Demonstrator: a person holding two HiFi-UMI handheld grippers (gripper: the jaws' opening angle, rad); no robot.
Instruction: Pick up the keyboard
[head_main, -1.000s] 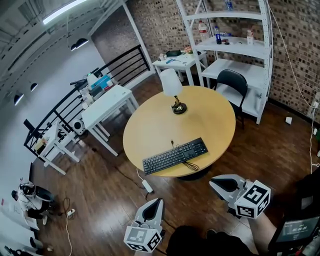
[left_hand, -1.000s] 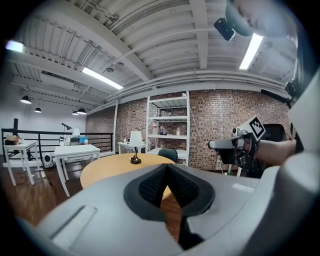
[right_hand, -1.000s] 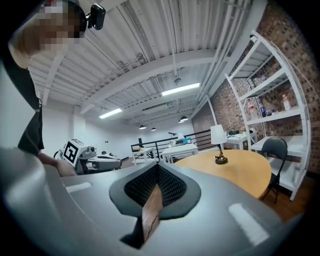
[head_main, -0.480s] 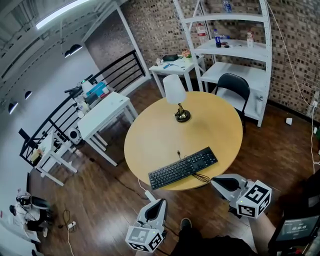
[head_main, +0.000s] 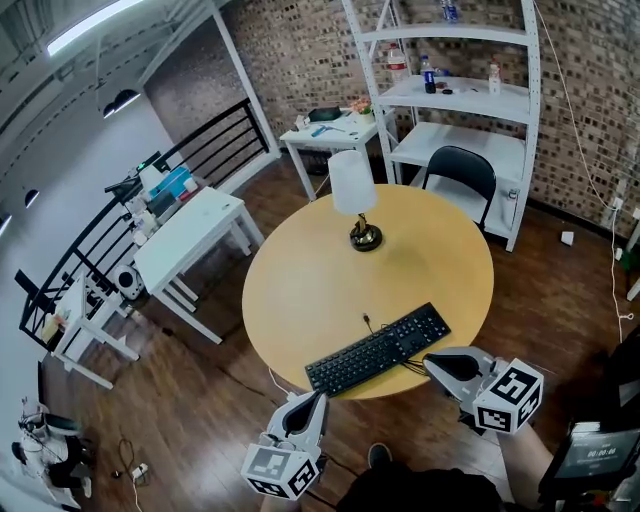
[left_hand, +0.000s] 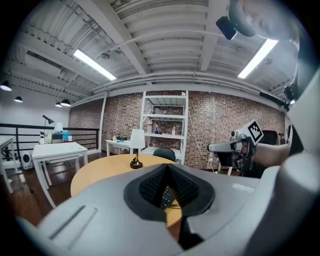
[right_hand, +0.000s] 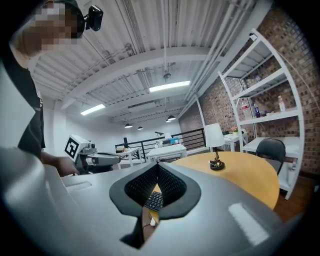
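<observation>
I stand nearer the round table (head_main: 300, 270) than a second ago, so the keyboard (head_main: 378, 349) at its near edge lies just ahead of my left gripper (head_main: 310, 402) and right gripper (head_main: 436, 362), both empty with jaws together.

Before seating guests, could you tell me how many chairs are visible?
1: the black chair beyond the round table, beside the white shelf unit; others may be hidden.

The head view looks steeply down on the round table (head_main: 300, 290) from its near side. Both gripper views look level across it from close by. All three share the lamp (head_main: 352, 185) and the keyboard (head_main: 378, 350).
</observation>
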